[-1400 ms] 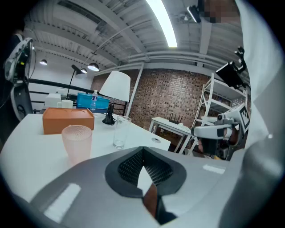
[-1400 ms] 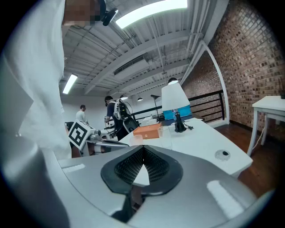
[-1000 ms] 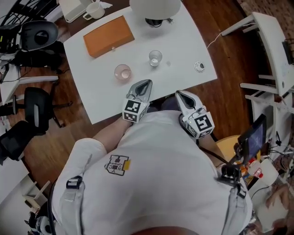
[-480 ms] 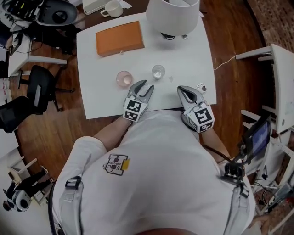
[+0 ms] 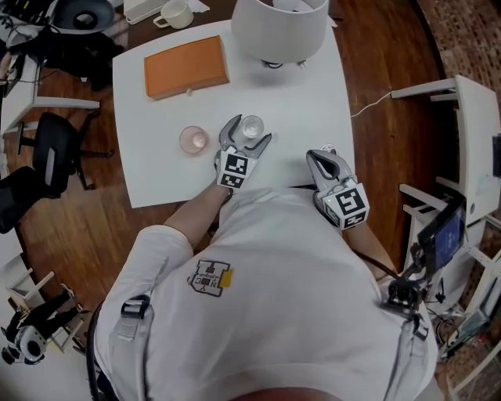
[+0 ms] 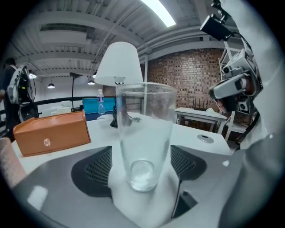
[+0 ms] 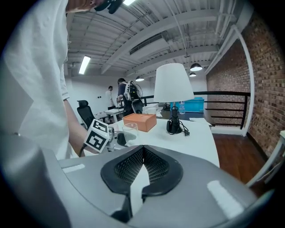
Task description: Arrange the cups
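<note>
A clear glass cup stands upright on the white table. My left gripper is around it with its jaws opening; the cup stands between the pads with a gap on each side. A pink cup stands just to its left. My right gripper is shut and empty at the table's front edge; its view shows the shut jaws, with the clear cup and the left gripper's marker cube beyond them.
Farther back on the table lie an orange box and a white lamp. A white mug stands on a tray beyond the far edge. Office chairs and white furniture ring the table.
My left gripper has moved forward to the clear cup and opened around it. The right gripper has also moved forward, over the table's front edge, and has stayed shut.
</note>
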Motion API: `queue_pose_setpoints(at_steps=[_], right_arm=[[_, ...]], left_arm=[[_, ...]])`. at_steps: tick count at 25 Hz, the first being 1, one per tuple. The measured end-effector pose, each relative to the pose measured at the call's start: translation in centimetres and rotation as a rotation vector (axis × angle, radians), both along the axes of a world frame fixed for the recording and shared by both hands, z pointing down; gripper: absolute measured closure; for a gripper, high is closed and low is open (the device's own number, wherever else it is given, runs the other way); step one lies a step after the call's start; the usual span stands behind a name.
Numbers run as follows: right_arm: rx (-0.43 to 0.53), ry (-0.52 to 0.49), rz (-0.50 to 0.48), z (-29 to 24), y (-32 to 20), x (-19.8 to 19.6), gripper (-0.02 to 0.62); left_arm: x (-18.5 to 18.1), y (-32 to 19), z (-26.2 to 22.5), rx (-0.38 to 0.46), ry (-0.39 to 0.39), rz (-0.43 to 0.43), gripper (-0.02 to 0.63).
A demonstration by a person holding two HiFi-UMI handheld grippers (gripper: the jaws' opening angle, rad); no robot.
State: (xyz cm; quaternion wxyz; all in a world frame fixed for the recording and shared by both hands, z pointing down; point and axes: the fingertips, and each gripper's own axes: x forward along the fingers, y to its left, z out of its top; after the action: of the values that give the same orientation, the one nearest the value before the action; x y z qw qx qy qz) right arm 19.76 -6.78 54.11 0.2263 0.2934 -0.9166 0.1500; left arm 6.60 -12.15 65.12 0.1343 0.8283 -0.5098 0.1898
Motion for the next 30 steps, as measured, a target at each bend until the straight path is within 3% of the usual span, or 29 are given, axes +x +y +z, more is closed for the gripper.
queue_pose_setpoints(at_steps=[3,4,5,18,30], right_arm=[[-0.007,0.01,0.021,0.3,0.2,0.9,0.595],[-0.009,0.01,0.028,0.4,0.2,1.1,0.595],[-0.011,0.009,0.034,0.4,0.3,1.3,0.595],[-0.008,-0.02,0.044,0.0,-0.2,-0.3,0.595],[0.041,-0.103,0.011,-1.5,0.7,-6.0,0.595]], left_arm=[[0.2,-1.3,0.0,0.017,-0.022,-0.007,0.234],[0.4,-1.4,0.1,0.018,-0.031,0.0,0.317],[0.6,-1.4,0.1,0.018,-0.035,0.006,0.336],[-0.6,-0.8,-1.9,-0.01,-0.024,0.025,0.337],[-5.3,-1.2,-15.8,0.121,0.072,0.037,0.337]])
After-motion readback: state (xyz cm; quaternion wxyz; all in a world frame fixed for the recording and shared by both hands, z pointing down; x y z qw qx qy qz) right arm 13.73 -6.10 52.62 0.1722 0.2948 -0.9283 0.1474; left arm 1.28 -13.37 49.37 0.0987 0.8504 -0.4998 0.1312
